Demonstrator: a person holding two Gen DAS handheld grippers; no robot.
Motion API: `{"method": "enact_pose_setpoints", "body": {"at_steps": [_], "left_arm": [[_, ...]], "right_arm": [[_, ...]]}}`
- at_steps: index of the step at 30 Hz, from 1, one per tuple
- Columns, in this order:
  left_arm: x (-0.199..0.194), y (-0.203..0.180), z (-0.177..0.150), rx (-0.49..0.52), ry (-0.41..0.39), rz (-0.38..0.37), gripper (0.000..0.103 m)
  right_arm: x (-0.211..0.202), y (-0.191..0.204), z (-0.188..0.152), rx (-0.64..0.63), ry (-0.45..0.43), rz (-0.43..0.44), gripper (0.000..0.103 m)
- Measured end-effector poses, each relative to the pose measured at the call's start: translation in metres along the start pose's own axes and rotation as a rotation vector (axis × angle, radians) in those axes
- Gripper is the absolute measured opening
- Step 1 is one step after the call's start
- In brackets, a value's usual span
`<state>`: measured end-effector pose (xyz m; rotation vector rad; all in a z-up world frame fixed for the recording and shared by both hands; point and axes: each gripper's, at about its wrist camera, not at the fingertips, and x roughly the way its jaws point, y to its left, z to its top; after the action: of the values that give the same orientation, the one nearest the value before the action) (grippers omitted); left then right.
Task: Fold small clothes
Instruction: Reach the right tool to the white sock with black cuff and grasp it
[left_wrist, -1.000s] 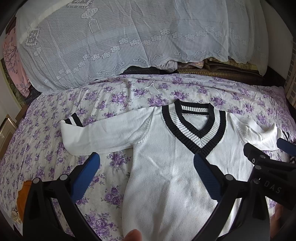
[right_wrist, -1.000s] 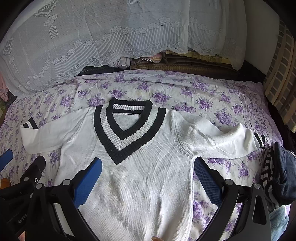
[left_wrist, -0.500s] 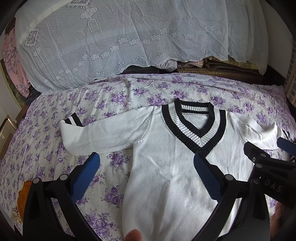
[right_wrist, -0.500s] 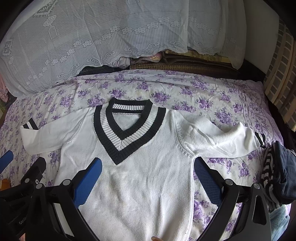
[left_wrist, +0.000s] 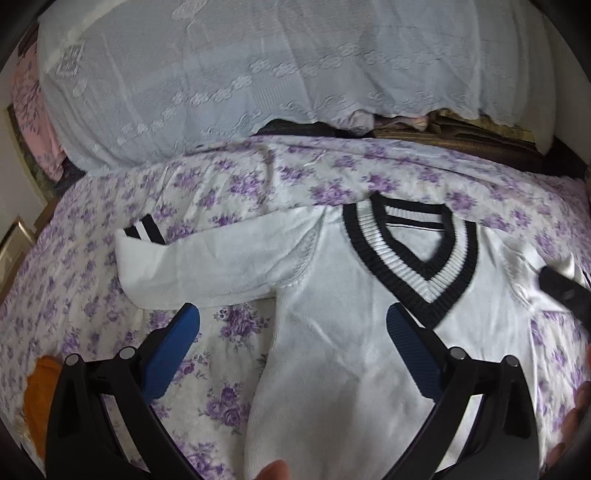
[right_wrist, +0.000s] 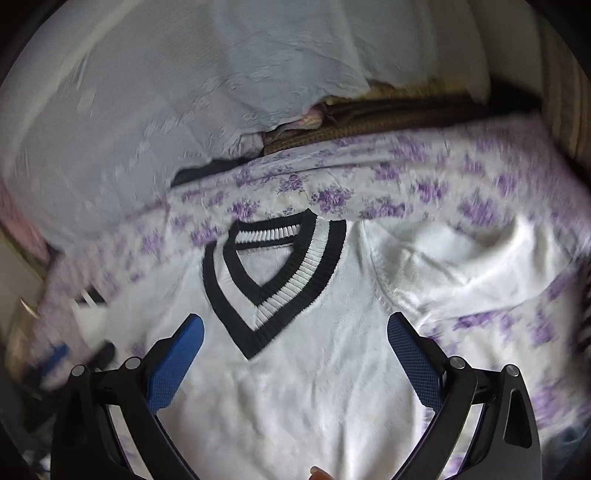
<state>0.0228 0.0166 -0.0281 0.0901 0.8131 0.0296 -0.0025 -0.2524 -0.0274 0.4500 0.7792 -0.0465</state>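
Note:
A small white knit sweater (left_wrist: 354, 332) with a black-and-white V-neck collar (left_wrist: 413, 266) lies flat, front up, on a bed with a purple-flowered sheet (left_wrist: 229, 192). Its left sleeve (left_wrist: 207, 269) stretches out to the left, the striped cuff (left_wrist: 144, 230) folded under. My left gripper (left_wrist: 291, 328) is open and empty above the sweater's left side. My right gripper (right_wrist: 295, 332) is open and empty above the chest, just below the collar (right_wrist: 273, 273). The right sleeve (right_wrist: 465, 266) lies out to the right. The right gripper's tip (left_wrist: 561, 291) shows in the left wrist view.
A big pile under a white lace cover (left_wrist: 258, 81) fills the back of the bed. Brown folded fabrics (right_wrist: 388, 114) lie behind the sheet. An orange item (left_wrist: 40, 384) lies at the left edge. A dark striped garment (right_wrist: 585, 321) lies at the far right.
Both grippers have moved forward and lower towards the sweater, which now looks larger. The right gripper has swung and its view is blurred by motion. Both jaws stay open.

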Motion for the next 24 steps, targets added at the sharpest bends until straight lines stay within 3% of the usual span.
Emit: {"method": "enact_pose_setpoints", "body": {"at_steps": [3,4,9,12,14,18,19,21,22,24], "left_arm": [[0.035,0.011,-0.001,-0.059,0.060,-0.019,0.099],[0.045,0.014,-0.002,-0.076,0.081,-0.032,0.099],[0.085,0.020,-0.010,-0.123,0.181,-0.084,0.099],[0.103,0.018,-0.018,-0.111,0.220,-0.048,0.099],[0.121,0.018,-0.025,-0.097,0.265,-0.026,0.099],[0.138,0.029,-0.033,-0.148,0.296,-0.075,0.099],[0.138,0.031,-0.033,-0.154,0.294,-0.079,0.099],[0.139,0.031,-0.034,-0.149,0.294,-0.081,0.099],[0.139,0.031,-0.034,-0.145,0.287,-0.077,0.099],[0.138,0.032,-0.035,-0.142,0.278,-0.068,0.099]], "right_arm": [[0.018,-0.048,0.002,0.264,0.016,0.079,0.100],[0.023,-0.056,0.003,0.295,0.022,0.082,0.100],[0.039,-0.051,0.009,0.233,0.003,0.084,0.100],[0.067,-0.039,0.018,0.189,0.077,0.206,0.100],[0.094,-0.037,0.025,0.165,0.125,0.189,0.100],[0.120,-0.071,0.028,0.176,0.140,0.054,0.100],[0.123,-0.087,0.025,0.193,0.134,0.057,0.099],[0.118,-0.112,0.023,0.218,0.102,0.211,0.099],[0.110,-0.125,0.023,0.243,0.083,0.230,0.099],[0.087,-0.145,0.024,0.272,0.016,0.137,0.099]]}}
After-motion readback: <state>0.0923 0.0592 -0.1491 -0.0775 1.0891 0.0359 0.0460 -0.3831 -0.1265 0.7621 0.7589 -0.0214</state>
